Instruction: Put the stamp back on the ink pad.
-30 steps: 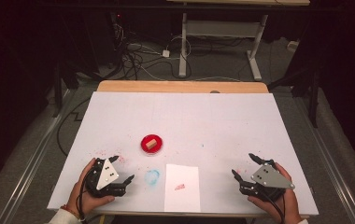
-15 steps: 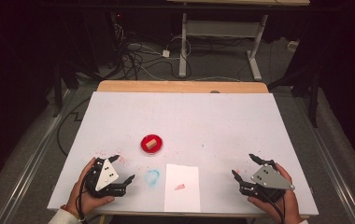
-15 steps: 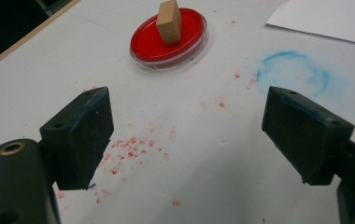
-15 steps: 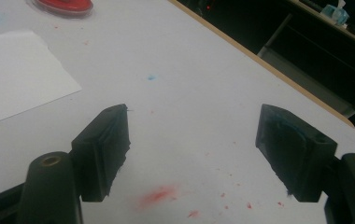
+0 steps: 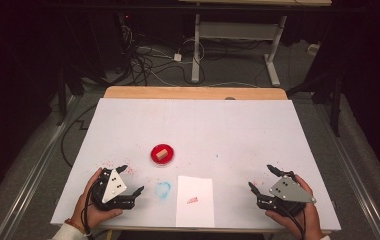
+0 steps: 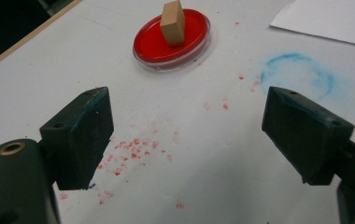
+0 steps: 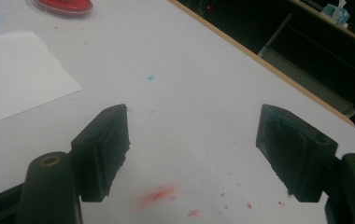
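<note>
A round red ink pad [image 5: 162, 154] [image 6: 172, 40] lies left of the table's middle, with a small wooden stamp block [image 5: 161, 153] [image 6: 173, 21] standing on it. A white sheet of paper [image 5: 195, 200] [image 7: 12, 74] with a small red print [image 5: 192, 200] lies at the front edge. My left gripper [image 5: 131, 179] [image 6: 187, 135] rests open at the front left, jaws pointing toward the pad, nothing between them. My right gripper [image 5: 264, 179] [image 7: 192, 149] rests open at the front right, empty.
The white table top [image 5: 228, 130] carries a blue ink ring [image 5: 163, 189] [image 6: 298, 74] beside the paper and red specks [image 6: 133, 149] near both grippers. A wooden strip [image 5: 193, 93] runs along the far edge. Beyond it are cables and a desk frame [image 5: 238, 45] on the floor.
</note>
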`<state>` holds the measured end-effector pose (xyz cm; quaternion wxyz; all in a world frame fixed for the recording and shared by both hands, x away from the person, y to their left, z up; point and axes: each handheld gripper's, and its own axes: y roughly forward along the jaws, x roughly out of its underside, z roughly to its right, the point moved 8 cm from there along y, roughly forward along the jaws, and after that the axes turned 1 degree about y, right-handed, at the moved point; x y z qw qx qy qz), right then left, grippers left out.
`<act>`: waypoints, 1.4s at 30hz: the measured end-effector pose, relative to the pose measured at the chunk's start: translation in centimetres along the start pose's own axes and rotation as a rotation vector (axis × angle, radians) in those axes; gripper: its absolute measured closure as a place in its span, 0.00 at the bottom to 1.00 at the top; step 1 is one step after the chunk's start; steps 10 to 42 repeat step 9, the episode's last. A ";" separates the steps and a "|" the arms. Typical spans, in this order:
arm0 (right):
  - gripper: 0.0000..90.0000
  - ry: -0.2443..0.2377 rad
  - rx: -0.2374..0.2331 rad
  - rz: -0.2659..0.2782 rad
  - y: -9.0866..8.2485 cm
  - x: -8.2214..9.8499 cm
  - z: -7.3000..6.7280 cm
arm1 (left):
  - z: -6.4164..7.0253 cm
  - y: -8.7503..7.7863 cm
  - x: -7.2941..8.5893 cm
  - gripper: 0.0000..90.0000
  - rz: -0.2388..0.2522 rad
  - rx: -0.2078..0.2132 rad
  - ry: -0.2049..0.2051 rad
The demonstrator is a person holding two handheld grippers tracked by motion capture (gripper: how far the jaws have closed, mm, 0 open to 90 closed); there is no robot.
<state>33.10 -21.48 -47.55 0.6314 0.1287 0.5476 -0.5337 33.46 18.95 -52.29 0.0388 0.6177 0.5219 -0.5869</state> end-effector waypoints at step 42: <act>0.29 0.016 -0.001 -0.001 0.2 0.1 0.2 | -0.2 0.0 0.0 0.18 -0.006 -0.003 -0.006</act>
